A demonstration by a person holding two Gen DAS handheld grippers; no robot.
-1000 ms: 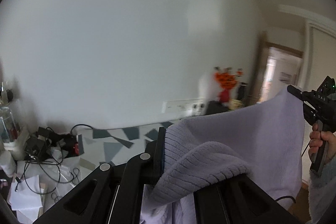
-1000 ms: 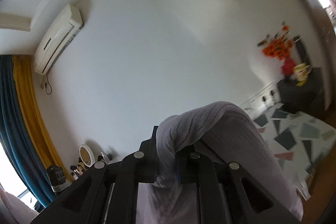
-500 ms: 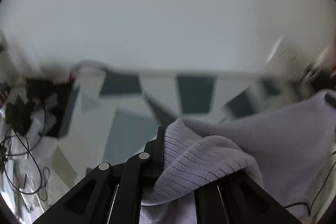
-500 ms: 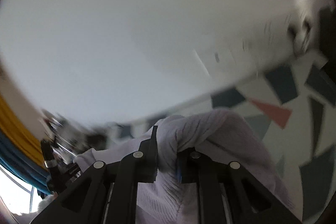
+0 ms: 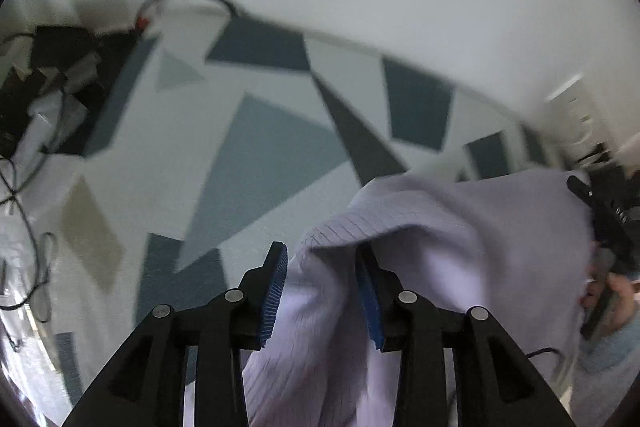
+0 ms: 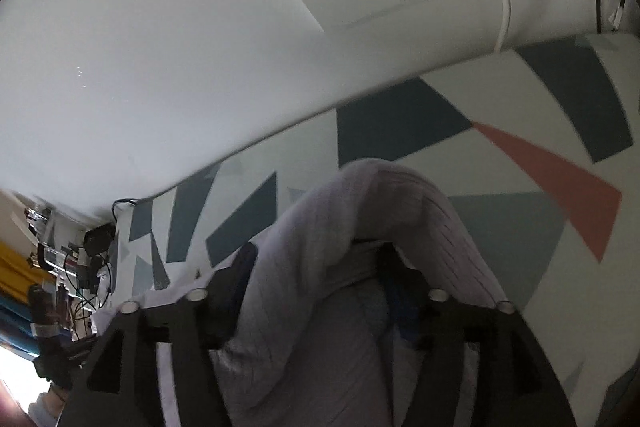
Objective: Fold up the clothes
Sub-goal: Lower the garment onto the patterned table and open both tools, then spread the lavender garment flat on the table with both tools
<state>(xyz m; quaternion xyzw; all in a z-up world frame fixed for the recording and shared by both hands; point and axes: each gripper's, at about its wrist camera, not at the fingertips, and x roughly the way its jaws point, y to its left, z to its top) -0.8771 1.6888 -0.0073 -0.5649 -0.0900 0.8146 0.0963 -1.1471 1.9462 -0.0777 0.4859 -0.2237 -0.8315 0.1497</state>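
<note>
I see a pale lilac ribbed sweater [image 5: 460,227], black tongs with blue pads [image 5: 276,291], and a white surface [image 6: 520,227] patterned in grey-blue and coral shapes.

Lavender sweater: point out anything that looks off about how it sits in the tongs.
The lavender sweater is bunched, not flat. Both tongs are open: the left tongs have a wide gap with cloth only draped through, and the right tongs likewise, with a ribbed fold humped over them.

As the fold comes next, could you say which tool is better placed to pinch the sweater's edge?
Likely left: the left tool stands open astride the sweater edge, whereas bunched fabric drapes over the right tool.
</note>
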